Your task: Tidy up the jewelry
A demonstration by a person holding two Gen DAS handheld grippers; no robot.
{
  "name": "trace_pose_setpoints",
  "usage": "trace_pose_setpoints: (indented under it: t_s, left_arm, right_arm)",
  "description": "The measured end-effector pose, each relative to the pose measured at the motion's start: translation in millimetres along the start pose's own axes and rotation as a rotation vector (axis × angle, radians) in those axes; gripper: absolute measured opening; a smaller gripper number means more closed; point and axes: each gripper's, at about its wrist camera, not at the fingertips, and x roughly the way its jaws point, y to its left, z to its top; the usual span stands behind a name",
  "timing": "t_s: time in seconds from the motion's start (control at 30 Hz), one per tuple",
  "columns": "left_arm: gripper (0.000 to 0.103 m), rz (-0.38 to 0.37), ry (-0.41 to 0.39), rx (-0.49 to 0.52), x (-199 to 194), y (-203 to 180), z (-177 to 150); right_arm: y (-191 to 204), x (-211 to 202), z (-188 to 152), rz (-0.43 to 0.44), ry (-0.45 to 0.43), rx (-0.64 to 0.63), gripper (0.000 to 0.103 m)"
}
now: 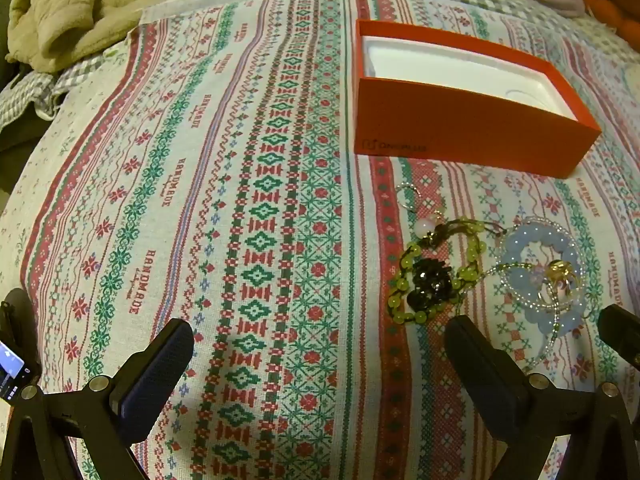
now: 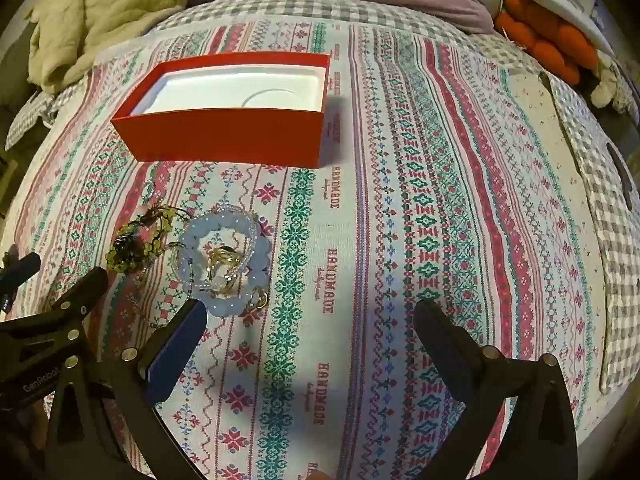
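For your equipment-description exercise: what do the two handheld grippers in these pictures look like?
Both the left gripper and right gripper are matte black, with angular linkage arms joined by round silver pivot pins. Their fingers are flat and rectangular, faced with dark blue textured pads. White "GenRobot" lettering marks the left gripper's body. No cables or sleeves show.

Left gripper (image 1: pixel 320 344) and right gripper (image 2: pixel 310 316) both hover side by side, fingers spread wide, holding nothing.
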Motion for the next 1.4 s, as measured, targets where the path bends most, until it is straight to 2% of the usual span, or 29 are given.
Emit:
trace_pose_setpoints:
  t_s: [1.4]
  left_arm:
    - [0.103, -0.004, -0.003, -0.006, 0.3, 2.9, -0.6]
  right_arm:
    - [0.1, 0.9, 0.0, 0.005, 0.008, 0.002, 0.103]
